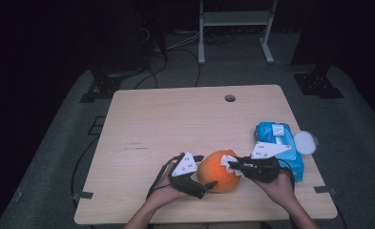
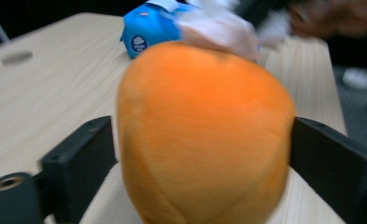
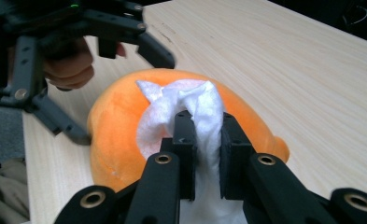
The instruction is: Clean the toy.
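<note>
- Where the wooden table (image 1: 175, 119) nears the person's edge, an orange plush fruit (image 1: 218, 171) sits on the bare wood between the two grippers.
- The left gripper (image 1: 205, 171) grips the plush fruit (image 2: 204, 135) from its left side, one black jaw against each flank; in the left gripper view the soft body bulges between the jaws.
- The left hand (image 1: 166, 191) wraps the gripper's body from below, and its grey three-cornered plate faces upward.
- The right gripper (image 1: 234, 164) reaches in from the right, its jaws closed narrowly on a crumpled white wipe (image 3: 190, 107).
- The wipe (image 1: 228, 160) lies pressed against the upper right of the plush fruit (image 3: 120, 126), touching its surface.
- In the right gripper view the left gripper (image 3: 120, 79) reaches around the far side of the fruit.
- A blue wipes pack (image 1: 278, 143) lies just behind the right hand (image 1: 283, 188), near the table's right edge.
- A round white lid (image 1: 305, 142) rests beside the pack, at the table's right edge.
- A small round hole (image 1: 230, 98) sits near the table's far edge.
</note>
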Demonstrator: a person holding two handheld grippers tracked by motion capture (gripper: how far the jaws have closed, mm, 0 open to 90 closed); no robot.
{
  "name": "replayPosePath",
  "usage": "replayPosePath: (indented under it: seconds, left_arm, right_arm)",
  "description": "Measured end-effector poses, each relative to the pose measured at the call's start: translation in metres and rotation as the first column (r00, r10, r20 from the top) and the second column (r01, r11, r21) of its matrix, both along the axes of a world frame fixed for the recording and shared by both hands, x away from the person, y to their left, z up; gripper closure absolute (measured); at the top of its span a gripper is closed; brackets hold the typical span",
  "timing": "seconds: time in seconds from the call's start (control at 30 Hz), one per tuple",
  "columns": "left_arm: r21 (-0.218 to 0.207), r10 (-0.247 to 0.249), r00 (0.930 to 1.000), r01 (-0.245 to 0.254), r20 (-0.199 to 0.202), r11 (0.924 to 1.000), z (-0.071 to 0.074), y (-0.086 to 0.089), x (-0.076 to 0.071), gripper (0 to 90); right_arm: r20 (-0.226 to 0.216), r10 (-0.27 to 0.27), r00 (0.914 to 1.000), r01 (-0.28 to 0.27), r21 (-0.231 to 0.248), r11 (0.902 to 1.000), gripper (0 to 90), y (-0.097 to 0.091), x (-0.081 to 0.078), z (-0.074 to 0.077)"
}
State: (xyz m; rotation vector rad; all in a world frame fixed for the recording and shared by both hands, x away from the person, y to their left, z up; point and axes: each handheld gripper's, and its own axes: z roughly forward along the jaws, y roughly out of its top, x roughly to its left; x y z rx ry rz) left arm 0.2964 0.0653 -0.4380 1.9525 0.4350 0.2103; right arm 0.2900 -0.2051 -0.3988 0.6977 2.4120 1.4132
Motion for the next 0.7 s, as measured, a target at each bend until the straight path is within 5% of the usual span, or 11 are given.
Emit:
replayPosePath:
  seconds: [0.07,0.17,0.27,0.33,0.43,0.53,0.6,0.63,0.7]
  left_arm:
    - [0.0,-0.015,0.9996,0.015,-0.024,0.9999,-0.003,-0.001,0.0,13.0]
    - [0.049,-0.027,0.9963,0.023,0.082,0.9985,0.004,-0.002,-0.007,26.4]
    - [0.15,-0.064,0.9641,0.026,0.258,0.9883,0.012,-0.003,-0.016,32.3]
    - [0.191,-0.086,0.9504,0.029,0.299,0.9811,0.015,-0.001,-0.018,32.8]
    - [0.173,-0.086,0.9603,0.04,0.265,0.9841,0.012,0.006,-0.014,29.5]
    - [0.052,-0.013,0.995,0.007,0.099,0.9986,0.006,0.008,-0.003,11.6]
    - [-0.001,0.016,0.9998,-0.016,0.006,0.9999,0.004,0.009,0.004,7.1]
    - [-0.013,0.012,0.9999,-0.012,-0.011,0.9998,0.003,0.009,0.004,8.4]
    - [0.006,0.0,0.9991,-0.001,0.041,1.0,0.003,0.006,0.0,18.4]
  right_arm:
    - [0.013,0.018,0.9998,-0.018,-0.002,0.9998,78.8,0.007,-0.004,0.003]
    - [0.025,0.057,0.9981,-0.057,0.006,0.9984,78.8,0.023,-0.009,0.006]
    - [0.042,0.115,0.9925,-0.116,0.018,0.9931,78.8,0.037,-0.015,0.013]
    - [0.068,0.122,0.9902,-0.122,-0.004,0.9925,78.9,0.042,-0.018,0.016]
    - [0.058,0.098,0.9935,-0.099,0.005,0.9951,78.8,0.034,-0.013,0.015]
    - [0.022,0.048,0.9986,-0.048,0.011,0.9988,78.9,0.021,-0.002,0.005]
    - [0.012,0.045,0.9989,-0.045,0.019,0.9988,78.9,0.019,-0.001,0.003]
    - [0.013,0.049,0.9987,-0.049,0.018,0.9986,78.9,0.021,-0.003,0.003]
    - [0.029,0.07,0.9971,-0.07,0.008,0.9975,78.8,0.029,-0.007,0.006]
